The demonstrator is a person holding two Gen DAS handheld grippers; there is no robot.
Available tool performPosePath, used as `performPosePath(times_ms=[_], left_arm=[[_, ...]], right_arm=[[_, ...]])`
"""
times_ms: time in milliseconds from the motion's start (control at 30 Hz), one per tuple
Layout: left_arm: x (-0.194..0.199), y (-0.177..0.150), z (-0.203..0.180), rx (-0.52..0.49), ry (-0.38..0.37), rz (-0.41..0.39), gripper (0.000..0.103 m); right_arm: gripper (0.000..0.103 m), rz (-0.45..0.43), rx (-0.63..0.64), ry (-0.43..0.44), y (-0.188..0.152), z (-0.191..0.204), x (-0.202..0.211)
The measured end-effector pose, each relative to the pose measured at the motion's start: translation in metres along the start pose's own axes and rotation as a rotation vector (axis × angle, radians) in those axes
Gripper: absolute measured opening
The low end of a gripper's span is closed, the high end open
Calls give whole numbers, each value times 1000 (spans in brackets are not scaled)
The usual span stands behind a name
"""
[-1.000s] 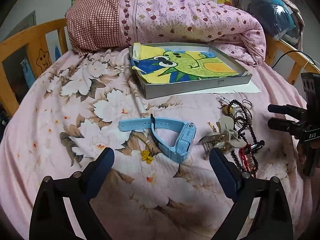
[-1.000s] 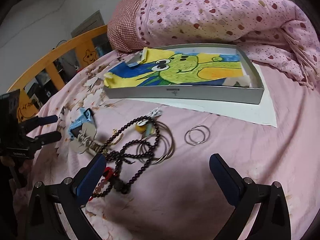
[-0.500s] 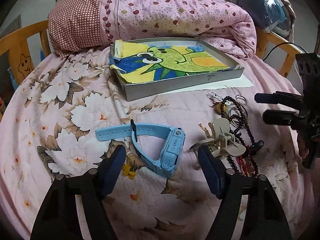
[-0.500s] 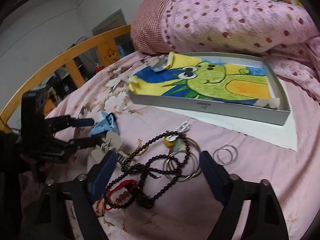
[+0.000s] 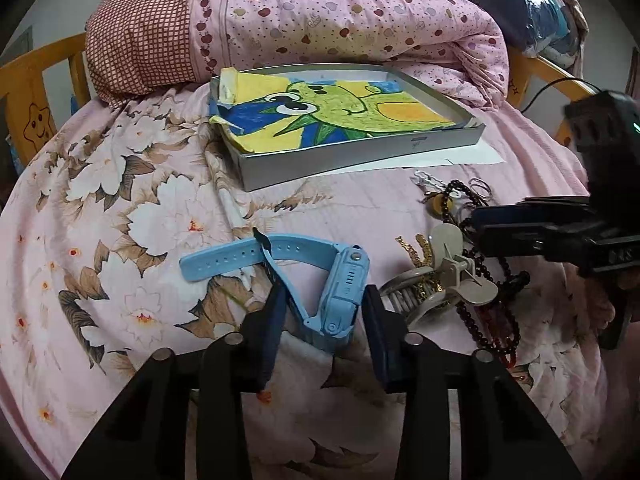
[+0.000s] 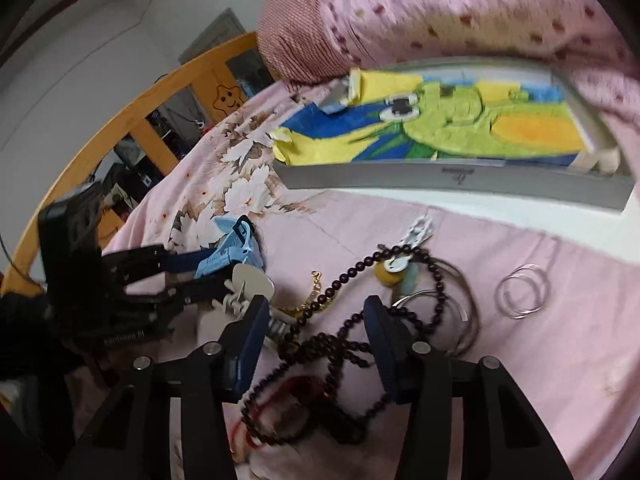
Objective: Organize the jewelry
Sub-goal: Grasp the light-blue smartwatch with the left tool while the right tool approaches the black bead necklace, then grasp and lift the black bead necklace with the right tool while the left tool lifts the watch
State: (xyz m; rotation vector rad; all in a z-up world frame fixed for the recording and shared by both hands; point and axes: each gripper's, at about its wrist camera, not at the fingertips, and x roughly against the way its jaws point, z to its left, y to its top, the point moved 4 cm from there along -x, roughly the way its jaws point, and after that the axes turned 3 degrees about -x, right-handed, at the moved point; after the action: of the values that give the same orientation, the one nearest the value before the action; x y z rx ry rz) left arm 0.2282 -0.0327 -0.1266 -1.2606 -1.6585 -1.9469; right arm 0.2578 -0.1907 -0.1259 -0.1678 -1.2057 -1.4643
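Note:
A light blue watch (image 5: pixel 344 280) lies on the flowered bedspread. My left gripper (image 5: pixel 324 312) straddles the watch body and its jaws are closing, with the pads right beside it. The watch (image 6: pixel 228 252) and left gripper (image 6: pixel 216 270) also show in the right wrist view. My right gripper (image 6: pixel 316 316) hovers over a tangle of dark bead strands (image 6: pixel 344 344) and a gold chain (image 6: pixel 316 292). Its jaws are closing with the beads between them, not pinched. A beige hair claw (image 5: pixel 452 276) lies next to the watch. The grey tray (image 5: pixel 360 160) holds a frog drawing.
Thin silver rings (image 6: pixel 520 292), wire bangles (image 6: pixel 460 308) and a white clip (image 6: pixel 418 232) lie right of the beads. A rolled pink quilt (image 5: pixel 320 20) fills the back. A wooden bed rail (image 6: pixel 120 128) runs along the left. White paper (image 5: pixel 460 158) sticks out under the tray.
Both grippers' jaws have narrowed a lot. The left one came forward so the watch now sits between its fingers. The right one swung left, over the bead pile.

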Motion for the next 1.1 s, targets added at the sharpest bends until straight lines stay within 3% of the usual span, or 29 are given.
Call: performPosePath(times_ms=[100,433,533,633,733,933,1100], left_arm=[[0,-1,-3,-18,-3,-1,27],[3,-1,-3,20,-19,6,22],[8,-2,-2,42,-20,8,22],[12,-4,-4,47,-21,9,22],[14,-7,-7,51,-19,9,22],[15,-8,-5,86,-16,7,22],[15,-7,0,128,-19,6,22]], right_arm=[[44,25,-87,32,3,-5,-12],[10,11,-308,93,8,-18,-21],[9,9,-360,124,6,-20,-21],[13,10,-364,90,3,-22,-19],[25,16,-388,34,2,-27,-17],[25,37,-495,-16,5,-39,-26],[23,25,-498,-82,15,-35,-37]])
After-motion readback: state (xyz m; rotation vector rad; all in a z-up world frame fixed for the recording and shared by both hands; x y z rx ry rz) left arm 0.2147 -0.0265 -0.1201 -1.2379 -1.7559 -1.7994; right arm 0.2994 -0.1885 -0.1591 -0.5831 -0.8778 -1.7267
